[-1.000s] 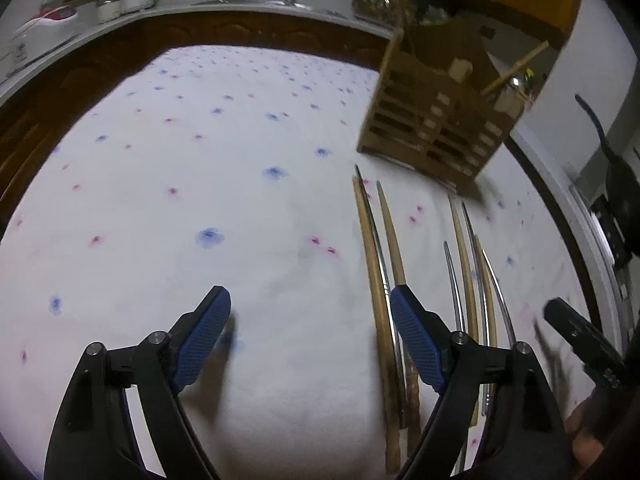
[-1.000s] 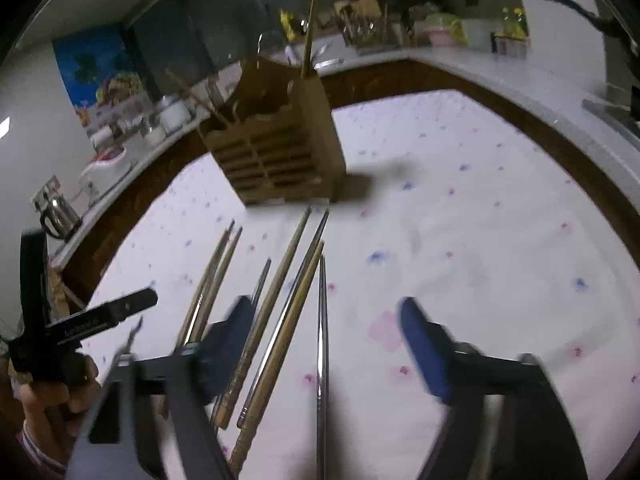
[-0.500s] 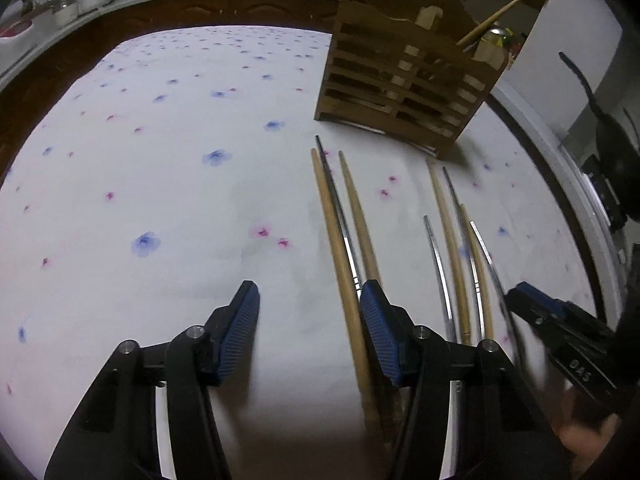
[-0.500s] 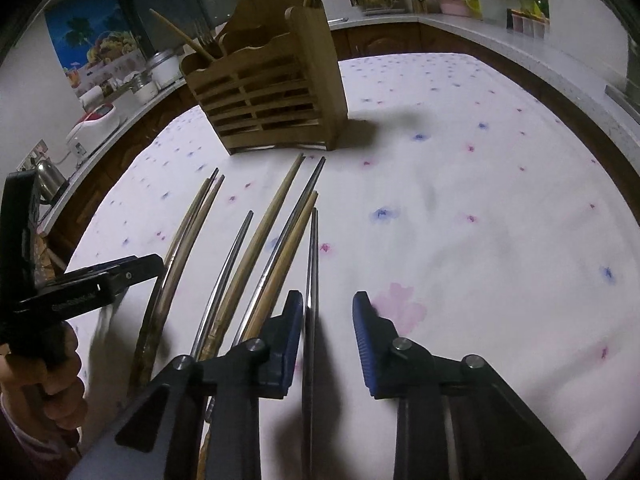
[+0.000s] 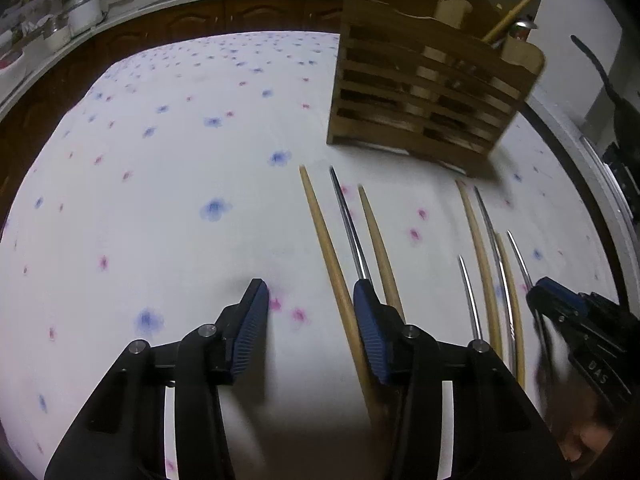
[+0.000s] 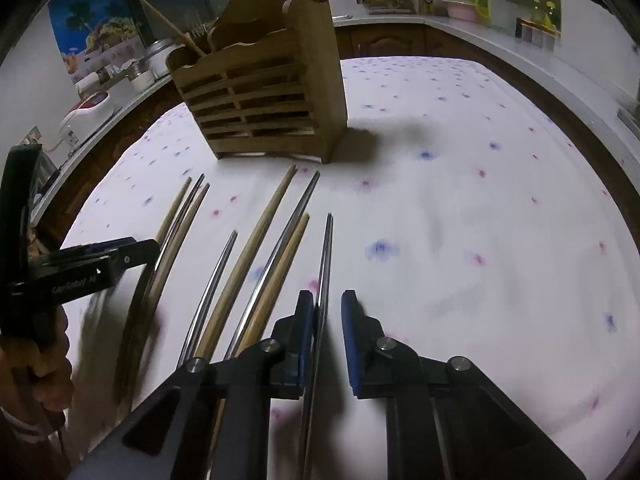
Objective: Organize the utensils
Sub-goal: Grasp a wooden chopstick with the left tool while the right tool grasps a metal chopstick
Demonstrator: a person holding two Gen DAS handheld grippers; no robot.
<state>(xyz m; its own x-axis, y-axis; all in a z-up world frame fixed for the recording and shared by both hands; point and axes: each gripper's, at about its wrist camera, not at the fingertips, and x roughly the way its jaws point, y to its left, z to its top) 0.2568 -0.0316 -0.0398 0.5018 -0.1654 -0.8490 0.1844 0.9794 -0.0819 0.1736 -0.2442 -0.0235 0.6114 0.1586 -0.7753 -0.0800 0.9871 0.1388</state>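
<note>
The metal chopstick (image 6: 325, 264), lying nearest the wooden holder's (image 6: 264, 92) right side, is straddled by the right gripper (image 6: 325, 332), its jaws narrowed but not yet clamped; it is best pinched squarely. The left gripper (image 5: 308, 320) is held open over bare cloth.

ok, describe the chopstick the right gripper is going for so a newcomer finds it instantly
Start at the wooden utensil caddy on the floral cloth. In the row of chopsticks before it, take the far-right metal chopstick, lying alone between the right gripper fingers.

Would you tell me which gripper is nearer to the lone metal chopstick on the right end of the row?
Right. The right gripper straddles the metal chopstick, which lies between its nearly closed fingers. The left gripper sits open over the row's opposite end, beside a wooden chopstick.
</note>
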